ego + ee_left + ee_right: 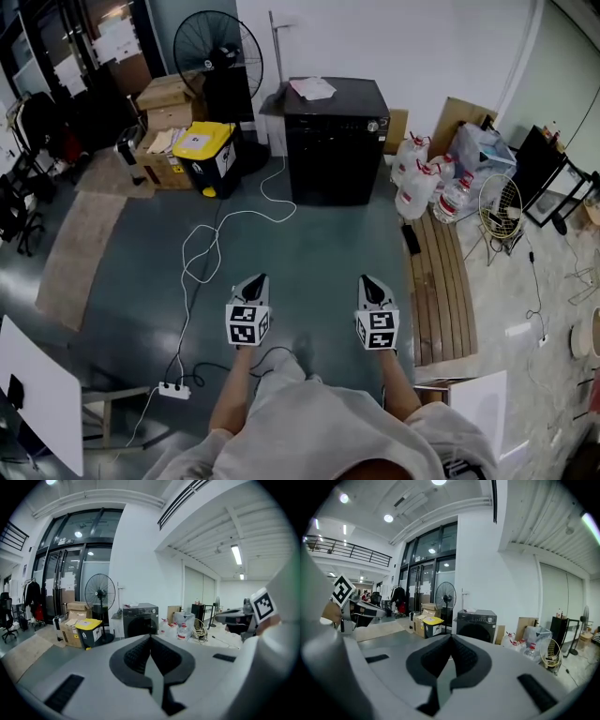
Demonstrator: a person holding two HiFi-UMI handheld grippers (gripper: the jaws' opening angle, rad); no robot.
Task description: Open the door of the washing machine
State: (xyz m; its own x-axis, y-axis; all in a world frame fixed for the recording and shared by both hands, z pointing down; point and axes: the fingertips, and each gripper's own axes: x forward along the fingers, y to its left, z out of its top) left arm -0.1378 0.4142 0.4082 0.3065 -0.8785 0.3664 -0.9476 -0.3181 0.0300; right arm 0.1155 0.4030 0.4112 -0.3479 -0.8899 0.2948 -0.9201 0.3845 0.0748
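A black washing machine (336,141) stands against the white far wall, its round door shut and some papers on its top. It also shows far off in the left gripper view (139,619) and the right gripper view (476,625). My left gripper (256,281) and right gripper (371,283) are held side by side over the dark floor, well short of the machine and pointing toward it. Both have their jaws shut with nothing between them, as seen at the left gripper (150,638) and the right gripper (451,639).
A yellow-lidded bin (203,157), cardboard boxes (169,103) and a standing fan (217,52) sit left of the machine. Water jugs (418,178) and a wooden board (441,281) lie to its right. A white cable (202,253) runs across the floor to a power strip (174,390).
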